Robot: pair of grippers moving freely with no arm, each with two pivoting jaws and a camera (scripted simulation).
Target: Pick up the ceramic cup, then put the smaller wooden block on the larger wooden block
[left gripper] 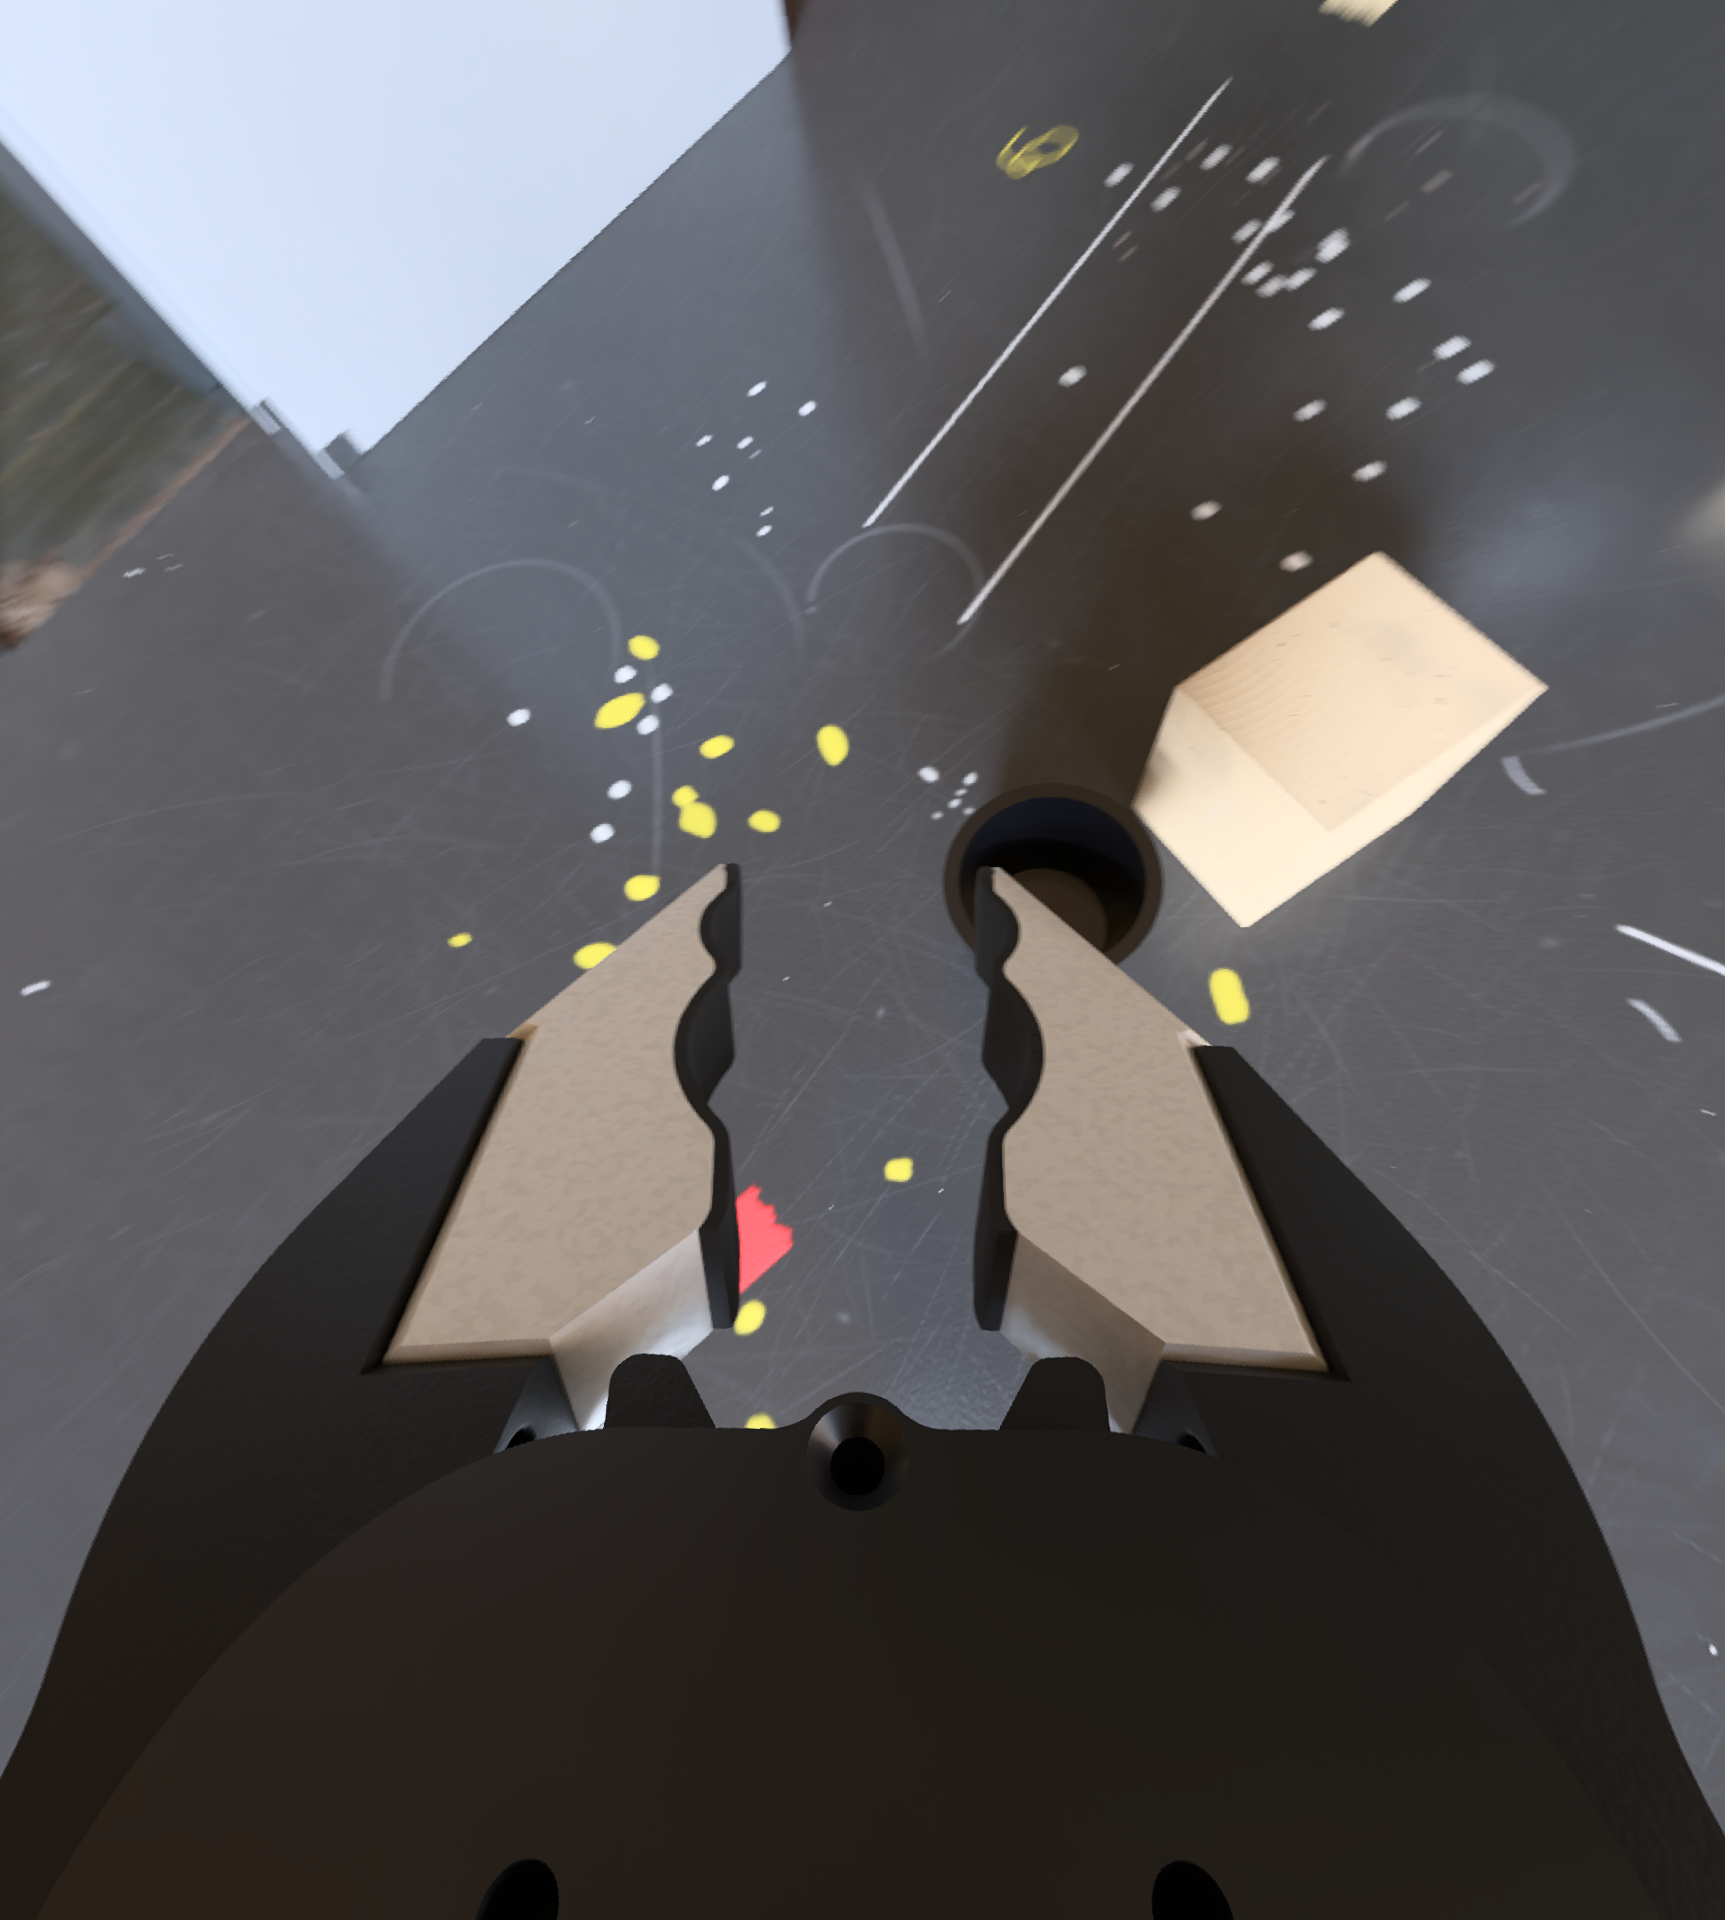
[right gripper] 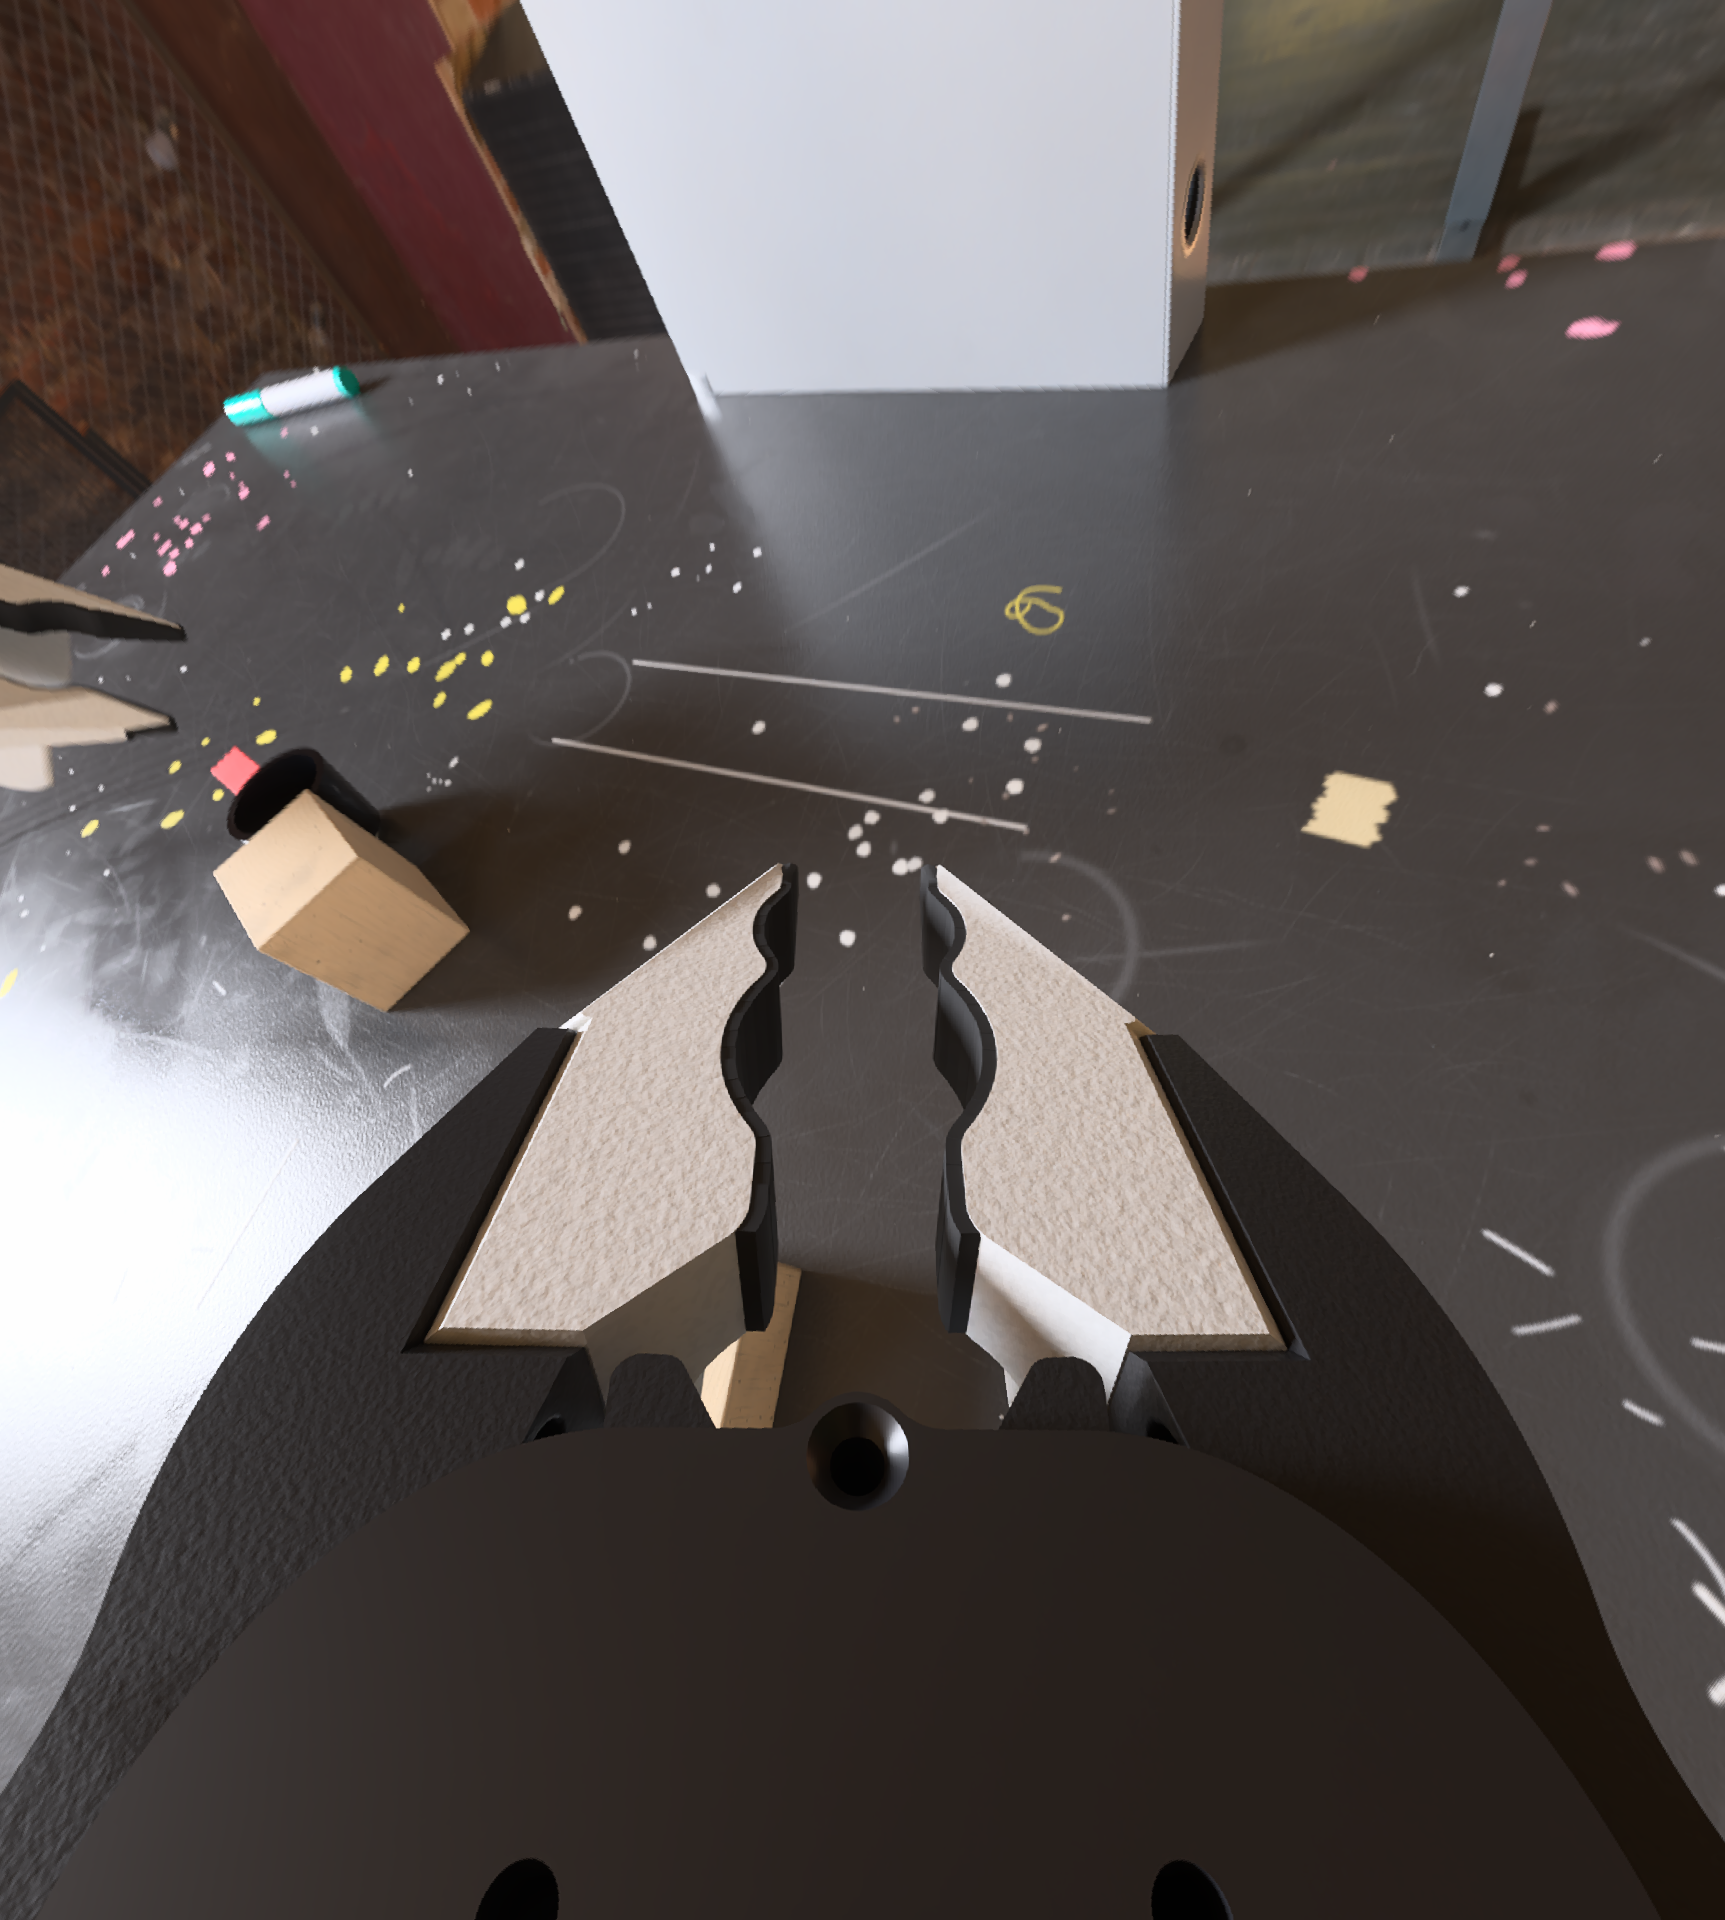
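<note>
1. The left gripper (left gripper: pixel 856 883) hangs over the dark table (left gripper: pixel 214 1039) with its jaws apart and nothing between them.
2. The cup (left gripper: pixel 1050 842) is a small dark one, standing upright just past the left gripper's right finger (left gripper: pixel 1076 1039), its mouth facing up.
3. A wooden block (left gripper: pixel 1346 727) sits just beside the cup; from the right wrist view they look close enough to touch, though I cannot tell for sure.
4. The right gripper (right gripper: pixel 858 883) is also open and holds nothing; a sliver of pale wood (right gripper: pixel 754 1361) shows below its fingers, probably the other block.
5. Being ceramic, the cup is likely stiff, smooth and breakable, and fairly light.
6. A good hold would probably be across the rim wall, one finger inside and one outside, on the side away from the block.
</note>
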